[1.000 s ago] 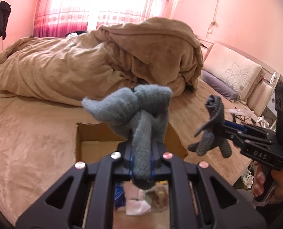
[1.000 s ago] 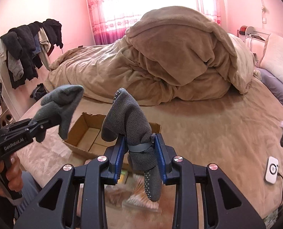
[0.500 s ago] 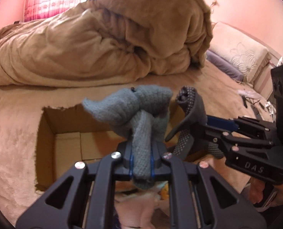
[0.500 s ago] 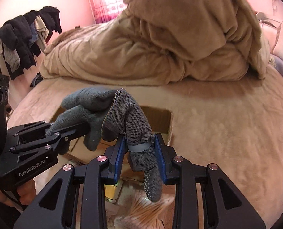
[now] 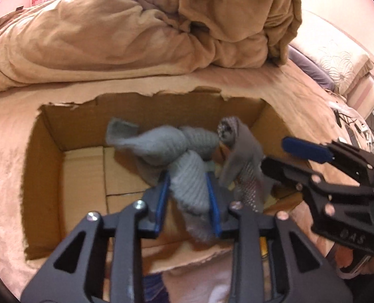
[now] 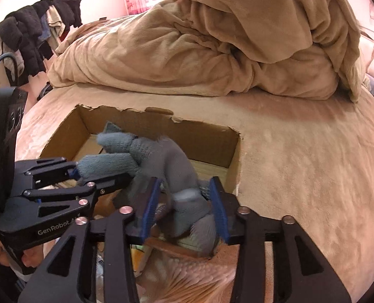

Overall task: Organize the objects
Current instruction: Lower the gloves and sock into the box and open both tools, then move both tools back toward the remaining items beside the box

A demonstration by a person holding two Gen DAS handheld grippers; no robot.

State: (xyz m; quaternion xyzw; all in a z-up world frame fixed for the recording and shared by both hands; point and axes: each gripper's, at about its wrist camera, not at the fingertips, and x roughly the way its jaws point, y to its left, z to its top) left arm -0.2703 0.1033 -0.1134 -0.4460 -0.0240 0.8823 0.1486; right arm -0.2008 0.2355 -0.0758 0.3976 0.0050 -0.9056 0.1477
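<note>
An open cardboard box (image 5: 68, 116) (image 6: 207, 141) sits on the bed. My left gripper (image 5: 188, 199) (image 6: 103, 174) hangs over it, its jaws parted around a light grey knitted glove (image 5: 176, 146) (image 6: 116, 161) that still lies between the pads. My right gripper (image 6: 184, 204) (image 5: 282, 154) is beside it over the box's right half. Its jaws stand wide apart, and a darker grey dotted glove (image 6: 181, 176) (image 5: 242, 156) drops loose between them, blurred.
A heaped tan duvet (image 5: 146, 25) (image 6: 212, 40) lies behind the box. Pillows (image 5: 338, 60) and cables are at the right. Dark clothes (image 6: 35, 25) hang at the far left. Packets and cloth (image 6: 181, 275) lie below the grippers.
Both grippers moved forward and down over the box. Their jaws, shut on the gloves before, have opened, the right one wide, and the dark glove is slipping out.
</note>
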